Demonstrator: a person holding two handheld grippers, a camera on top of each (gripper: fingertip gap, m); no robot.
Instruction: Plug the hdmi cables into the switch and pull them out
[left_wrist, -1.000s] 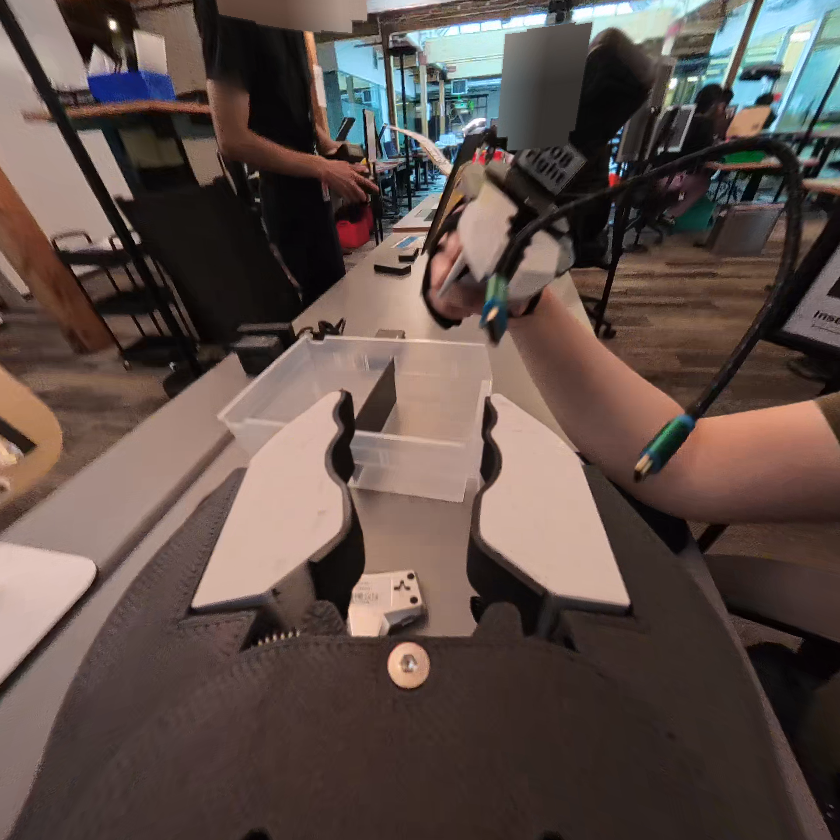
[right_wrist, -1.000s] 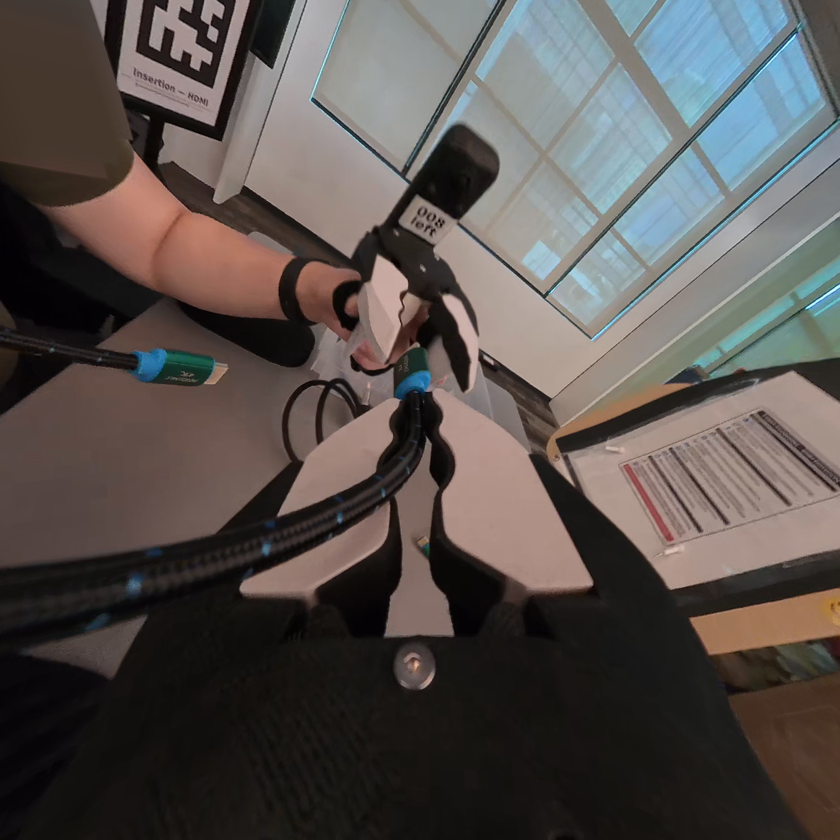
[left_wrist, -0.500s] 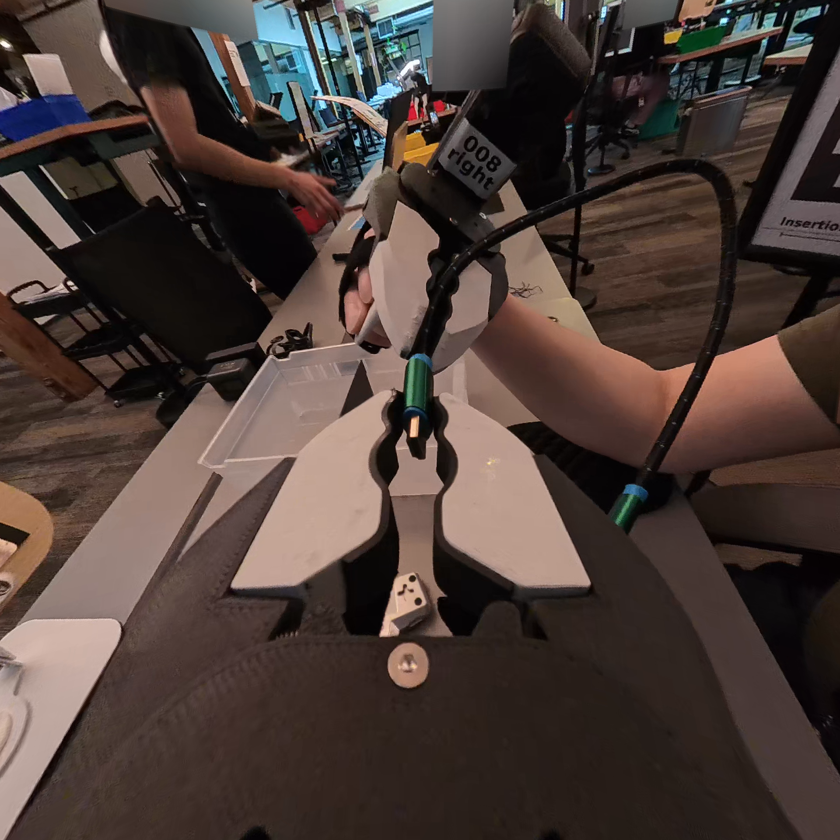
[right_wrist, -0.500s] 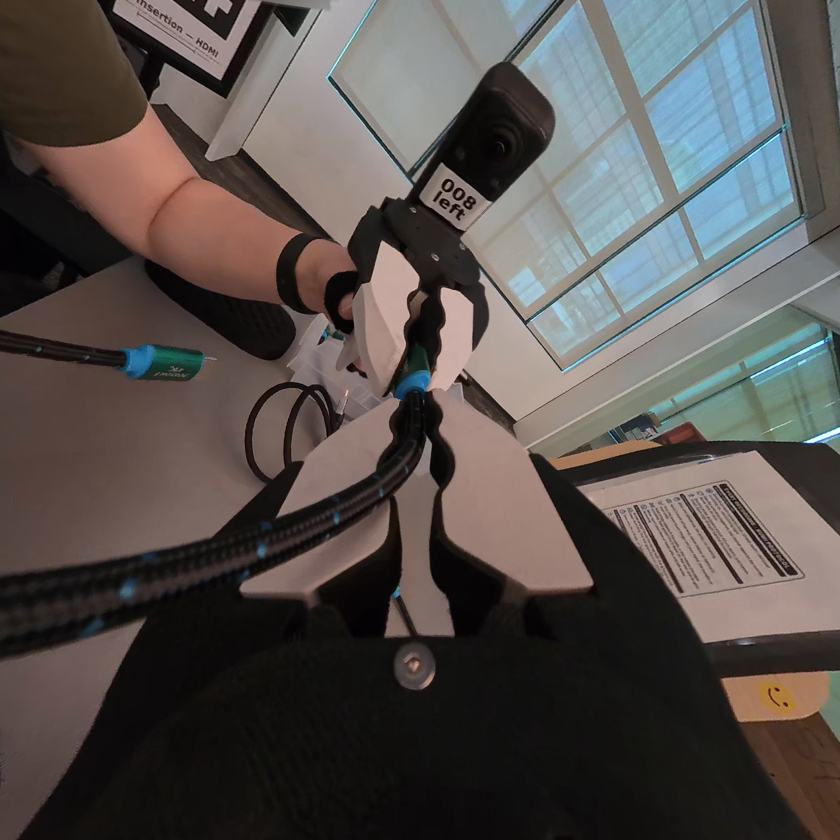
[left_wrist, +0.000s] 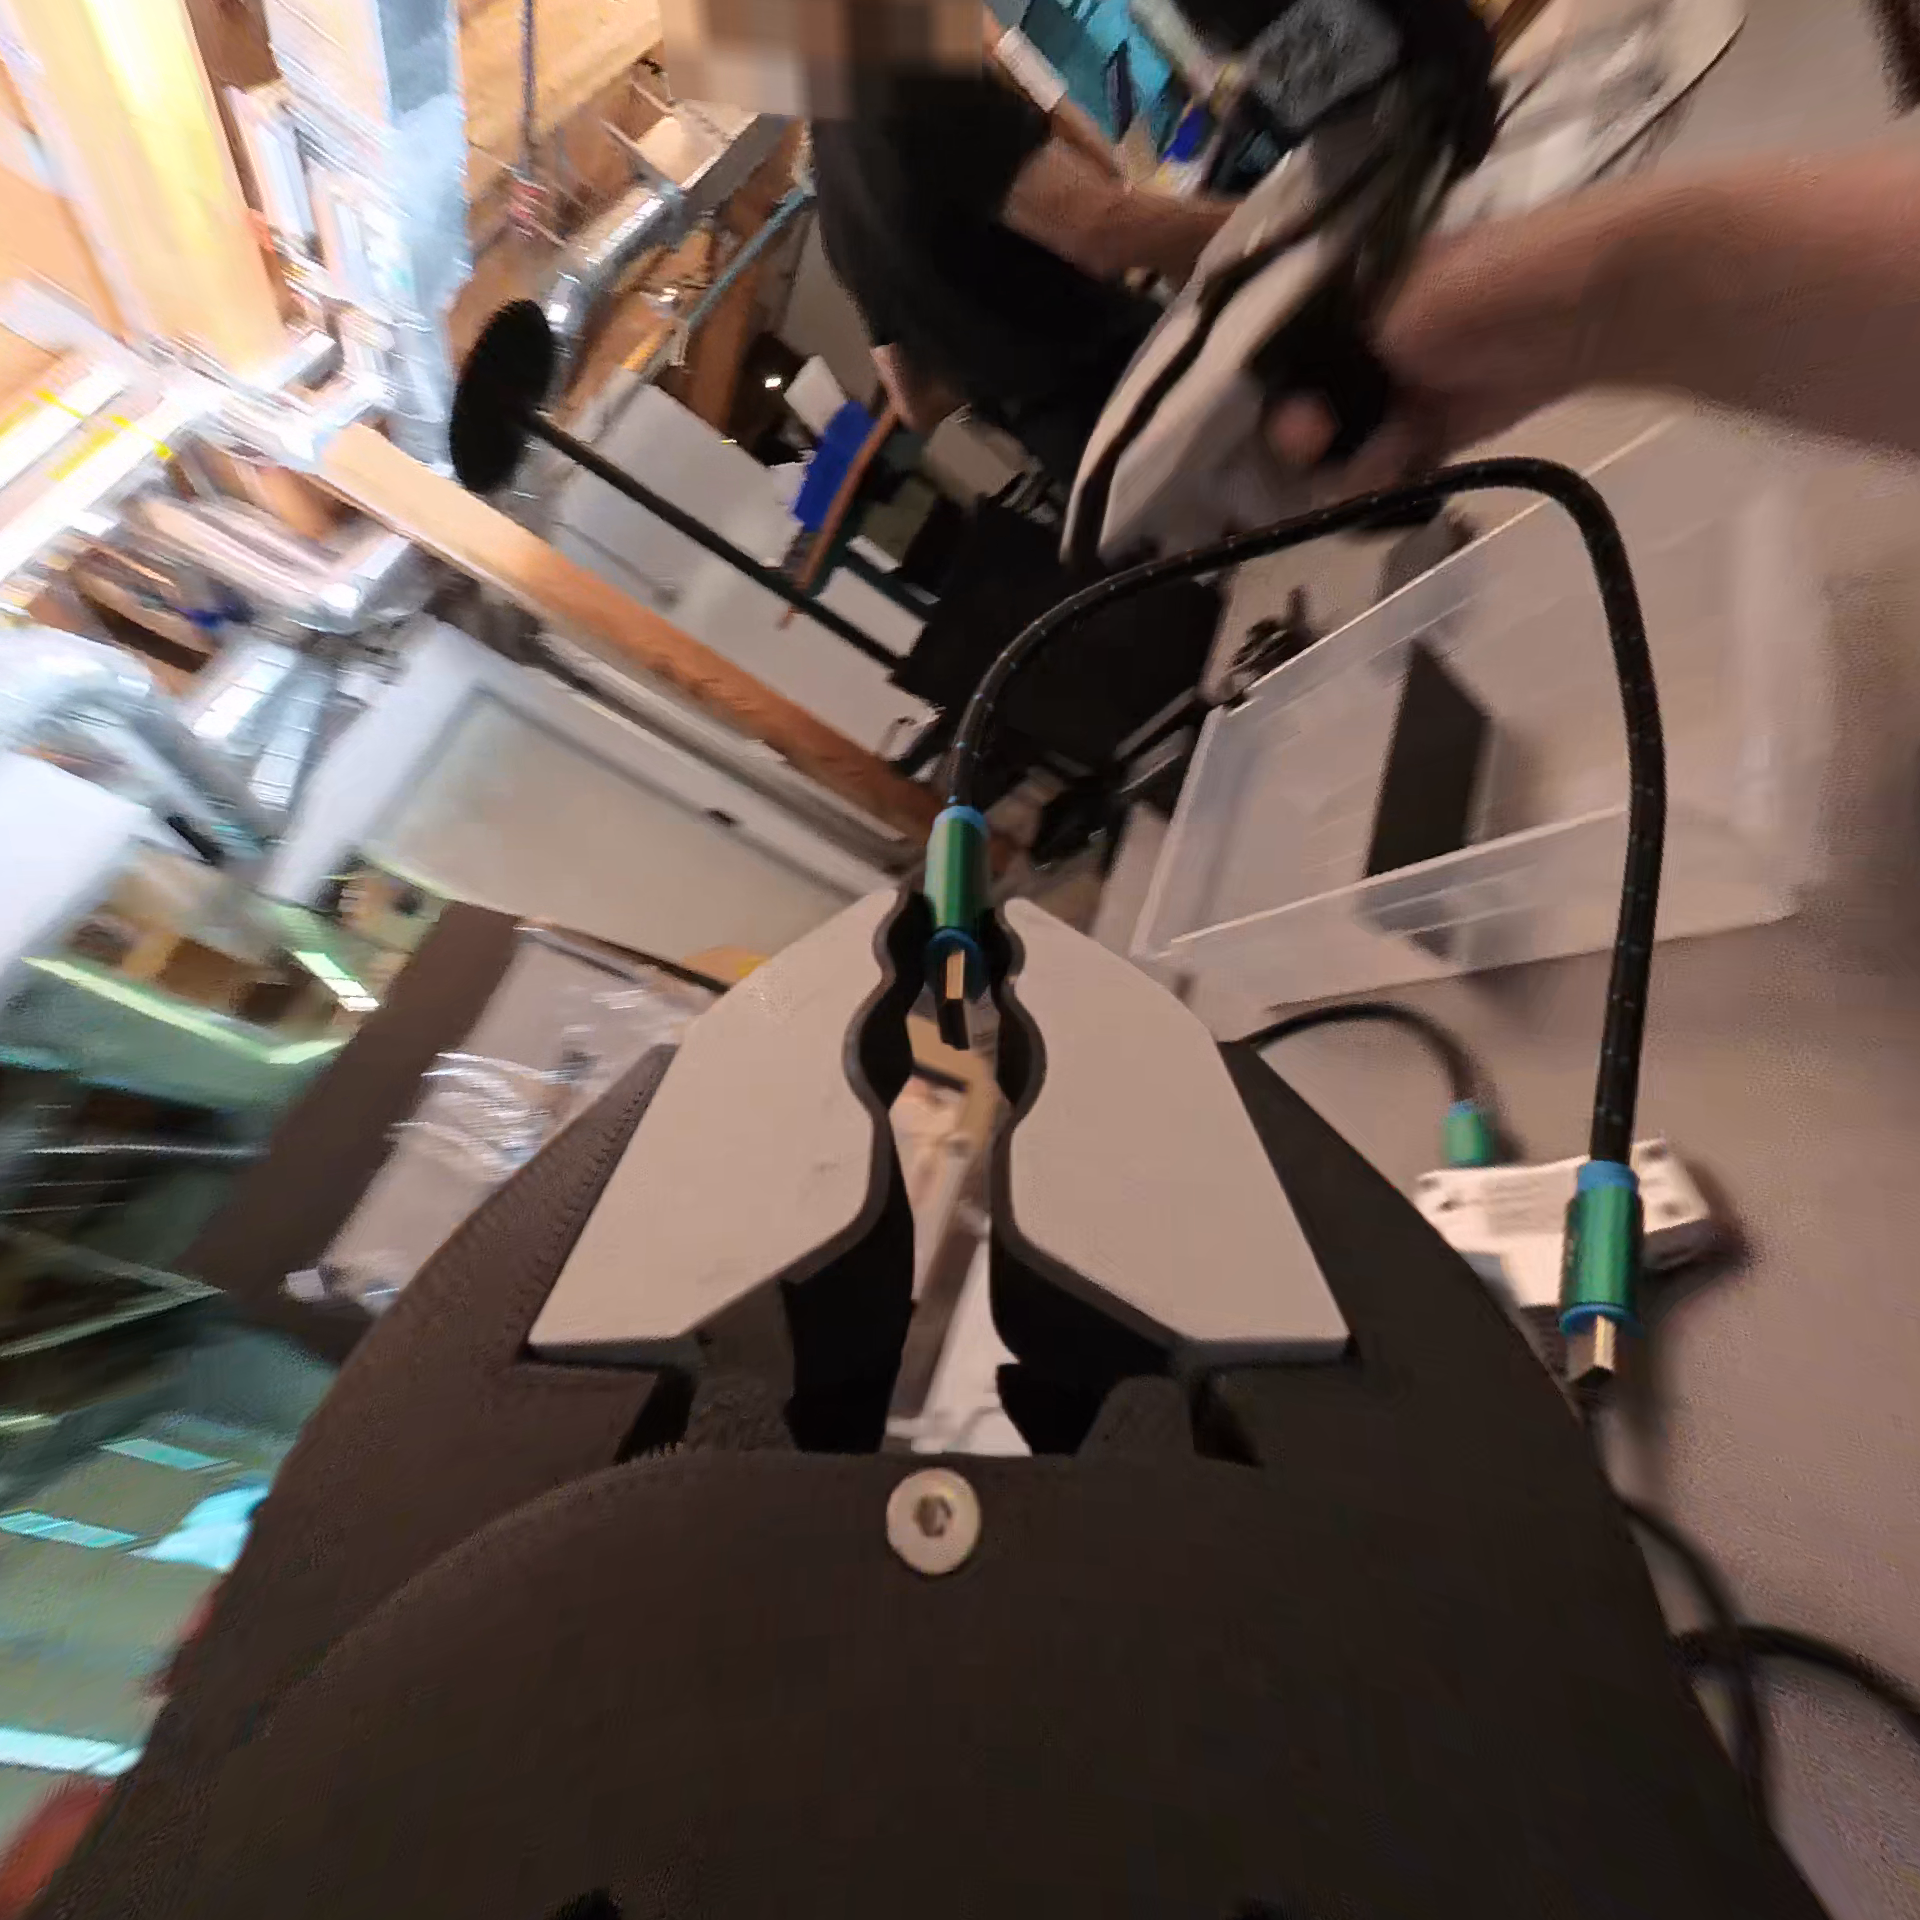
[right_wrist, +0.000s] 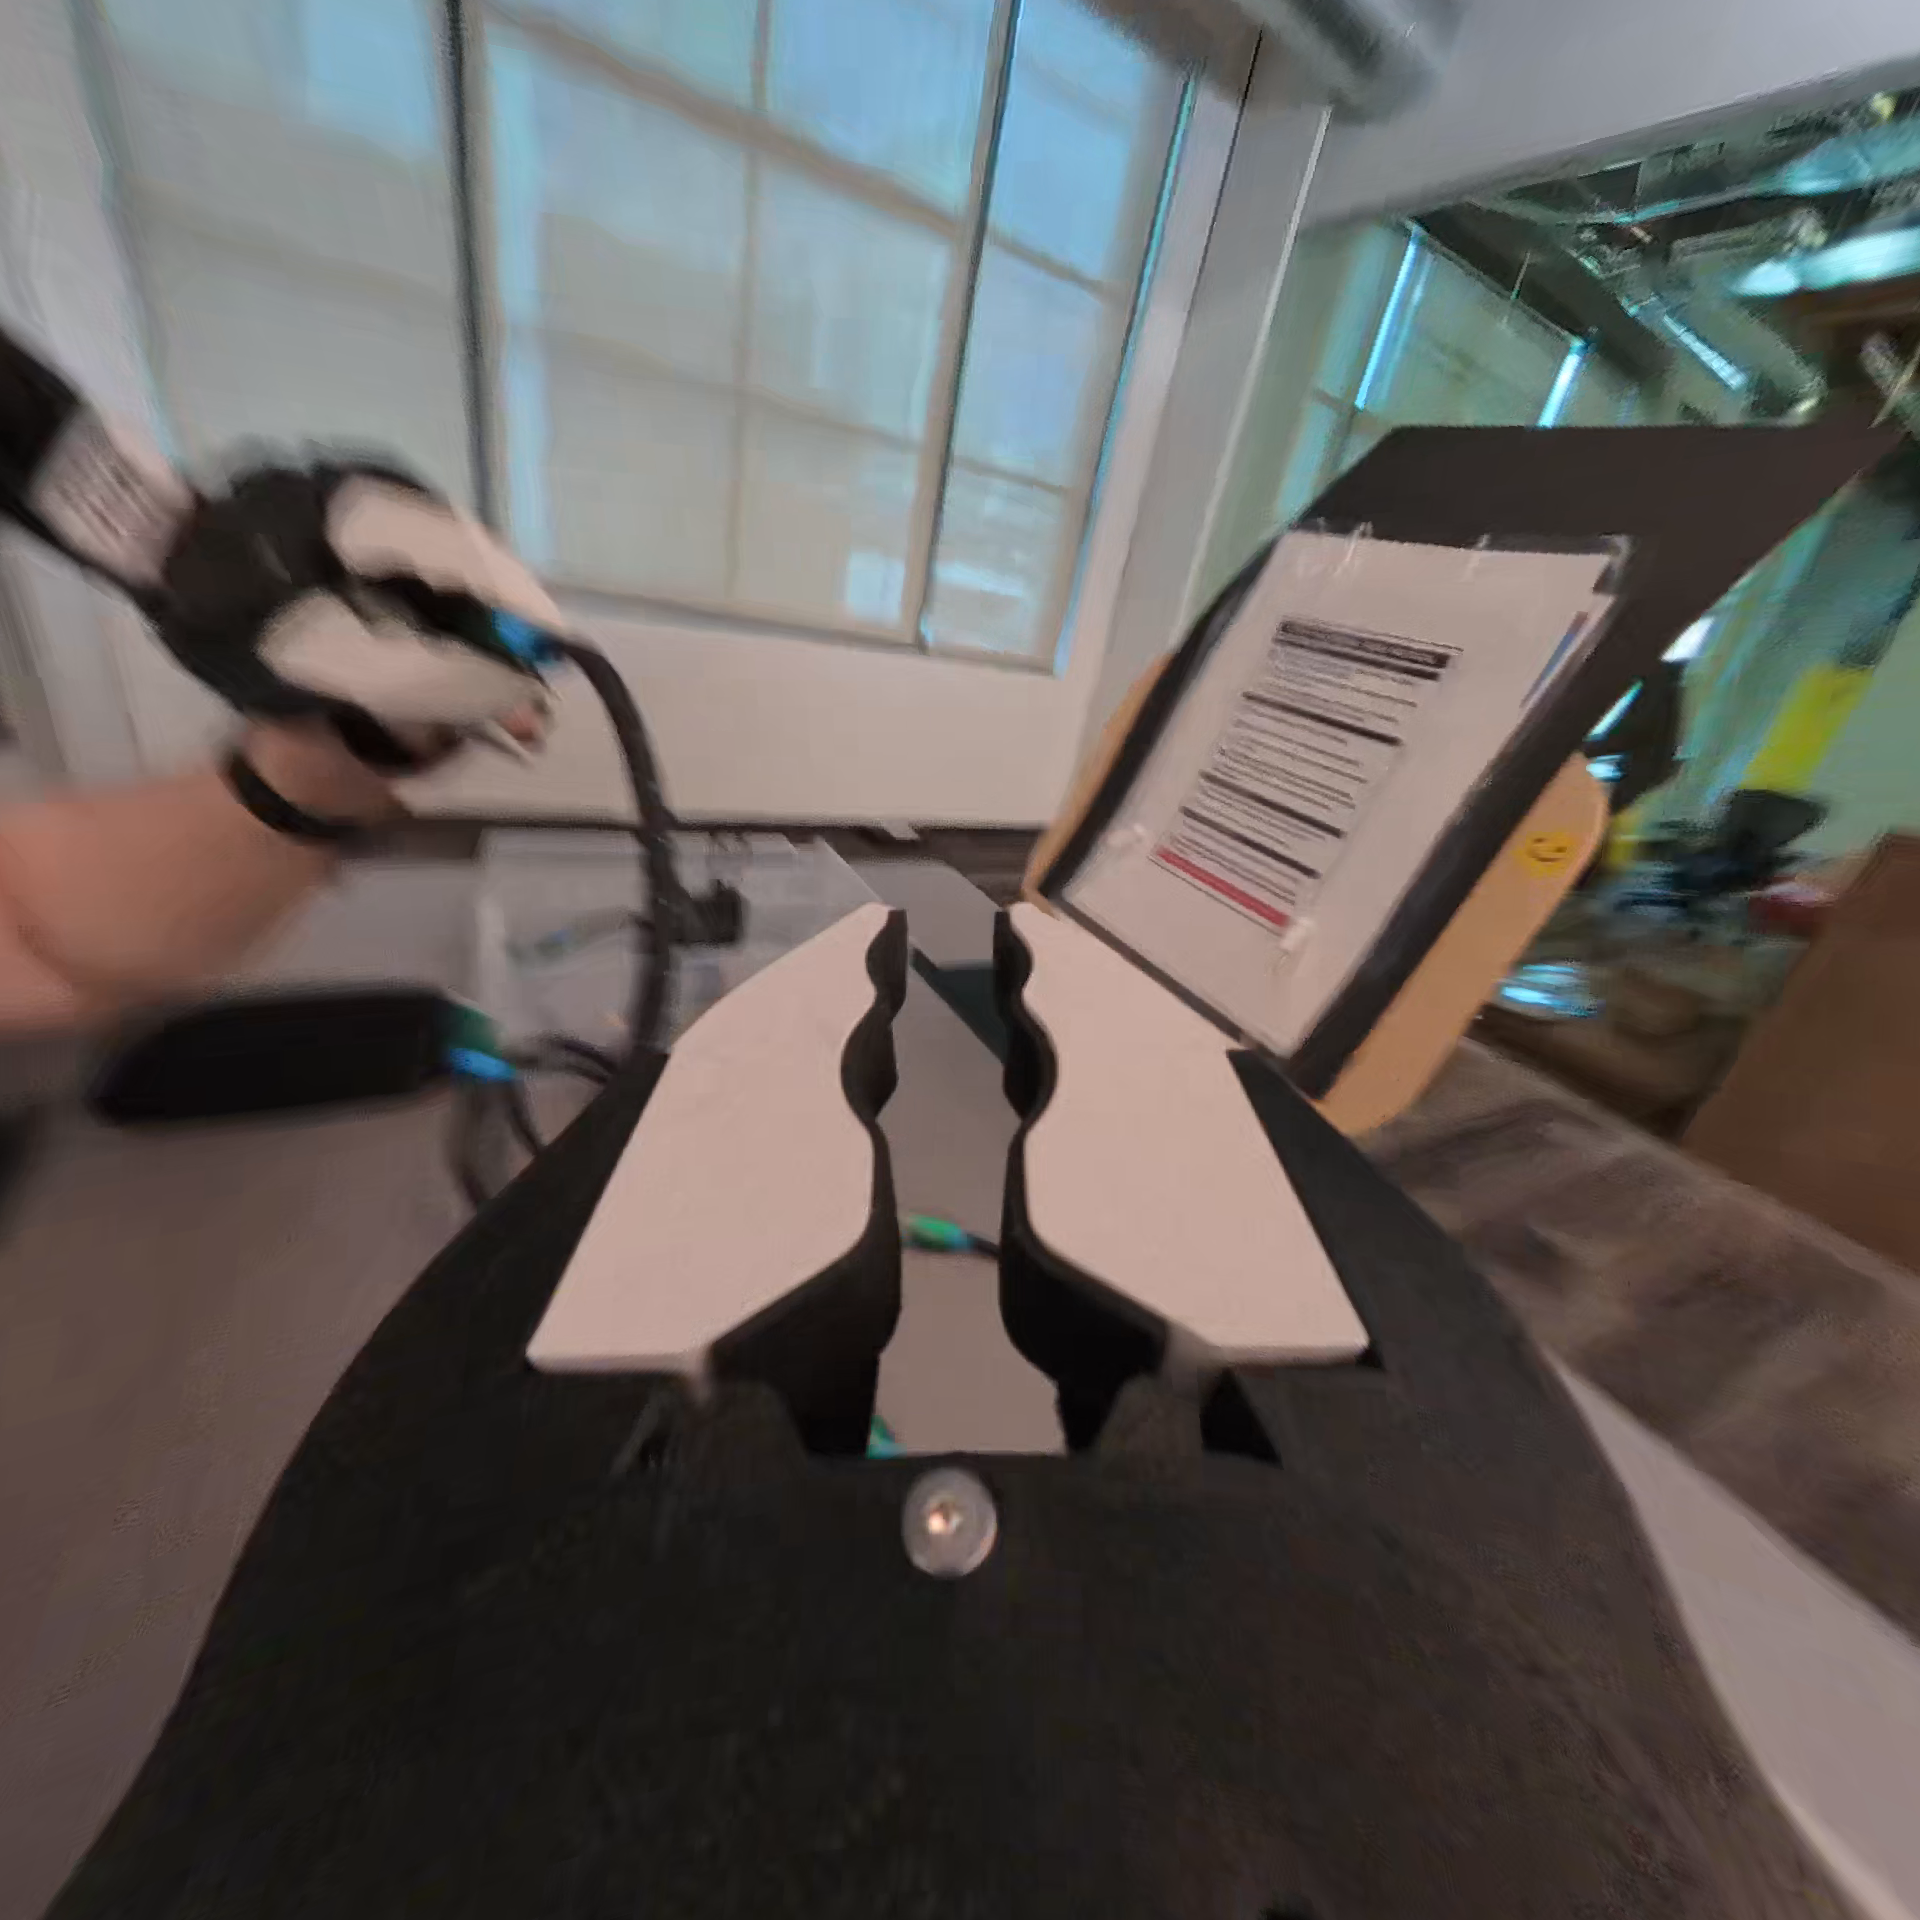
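the left gripper (left_wrist: 951, 940) pinches the green plug (left_wrist: 954, 873) of a braided hdmi cable (left_wrist: 1621, 790) between its fingertips, the metal tip pointing back toward the camera inside the narrow gap. the cable arcs up from the plug, bends over, and hangs down on the right to its other green plug (left_wrist: 1600, 1262), which dangles free just in front of the white switch (left_wrist: 1673, 1195) on the grey table (left_wrist: 1818, 1403). a second green plug (left_wrist: 1465, 1132) sits at the switch's far edge; whether it is fully seated cannot be told. a clear plastic bin (left_wrist: 1299, 821) stands beyond the switch.

the right gripper (right_wrist: 948, 935) holds nothing, its fingers parted by a narrow gap with bare table showing between them. in its view the left gripper (right_wrist: 488, 655) appears blurred at the left, with the cable drooping from it. a black board with a printed sheet (right_wrist: 1340, 769) leans at the right.
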